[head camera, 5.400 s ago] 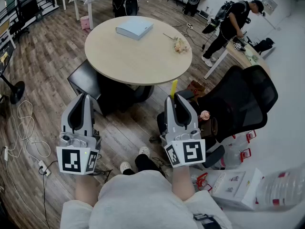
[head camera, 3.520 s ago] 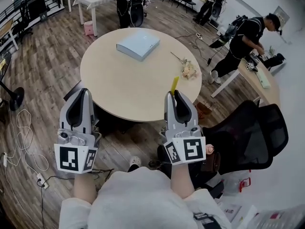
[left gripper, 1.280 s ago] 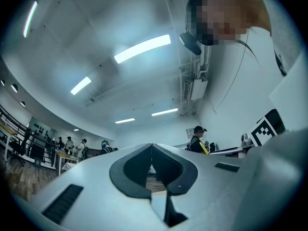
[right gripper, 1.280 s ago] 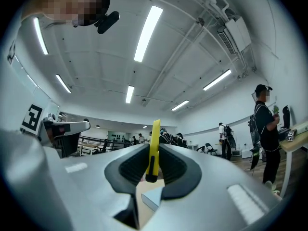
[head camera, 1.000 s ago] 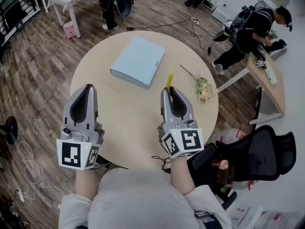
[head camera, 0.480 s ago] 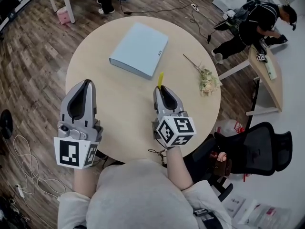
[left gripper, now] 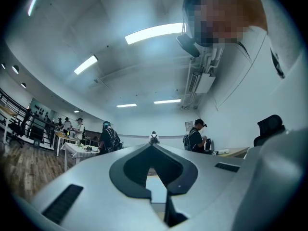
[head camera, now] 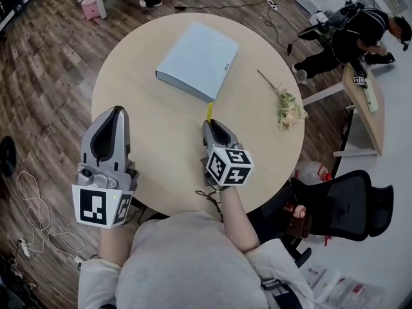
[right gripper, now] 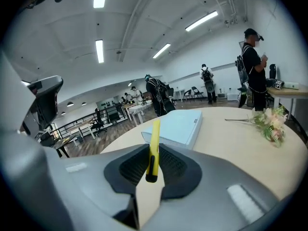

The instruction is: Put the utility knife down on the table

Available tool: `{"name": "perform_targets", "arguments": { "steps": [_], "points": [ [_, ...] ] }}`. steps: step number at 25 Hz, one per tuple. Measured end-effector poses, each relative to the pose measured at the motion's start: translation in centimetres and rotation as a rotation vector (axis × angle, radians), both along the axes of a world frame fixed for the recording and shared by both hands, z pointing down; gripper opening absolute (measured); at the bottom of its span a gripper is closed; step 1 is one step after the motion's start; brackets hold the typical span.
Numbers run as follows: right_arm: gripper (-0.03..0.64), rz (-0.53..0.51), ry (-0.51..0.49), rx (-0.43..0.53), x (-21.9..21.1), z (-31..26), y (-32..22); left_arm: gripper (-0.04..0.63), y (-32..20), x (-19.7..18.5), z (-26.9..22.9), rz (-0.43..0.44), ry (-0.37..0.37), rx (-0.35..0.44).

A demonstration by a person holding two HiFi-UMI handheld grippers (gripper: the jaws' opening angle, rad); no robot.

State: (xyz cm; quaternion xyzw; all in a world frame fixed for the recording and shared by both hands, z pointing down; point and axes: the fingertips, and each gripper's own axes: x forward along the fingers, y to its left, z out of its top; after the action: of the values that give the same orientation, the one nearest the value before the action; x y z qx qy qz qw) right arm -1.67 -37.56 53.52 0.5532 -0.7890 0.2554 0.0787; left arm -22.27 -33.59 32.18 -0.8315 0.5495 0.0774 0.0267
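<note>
Task not yet done: the slim yellow utility knife is carried over the round beige wooden worktop, not laid on it. Lowering and release are judged to be left. The right gripper is pinched on the knife's lower end, and the blade body is seen sticking up out of the pads, pointed toward a flat light-blue box. The left gripper is pressed together at the tips, nothing is held, and it hovers at the worktop's near-left edge. A dried flower sprig is noted well apart on the right.
</note>
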Motion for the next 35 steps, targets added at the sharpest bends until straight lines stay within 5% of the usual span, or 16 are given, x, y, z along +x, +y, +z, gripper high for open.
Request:
{"name": "perform_targets", "arguments": {
  "steps": [13, 35],
  "points": [
    [0.072, -0.037, 0.099, -0.171, -2.1, 7.5, -0.7, 0.009, -1.2, -2.7, 1.8, -0.03, 0.006, -0.045],
    [0.072, 0.023, 0.081, -0.385, -2.2, 14.7, -1.5, 0.009, -2.3, -4.5, 3.5, -0.051, 0.018, -0.084]
  ]
}}
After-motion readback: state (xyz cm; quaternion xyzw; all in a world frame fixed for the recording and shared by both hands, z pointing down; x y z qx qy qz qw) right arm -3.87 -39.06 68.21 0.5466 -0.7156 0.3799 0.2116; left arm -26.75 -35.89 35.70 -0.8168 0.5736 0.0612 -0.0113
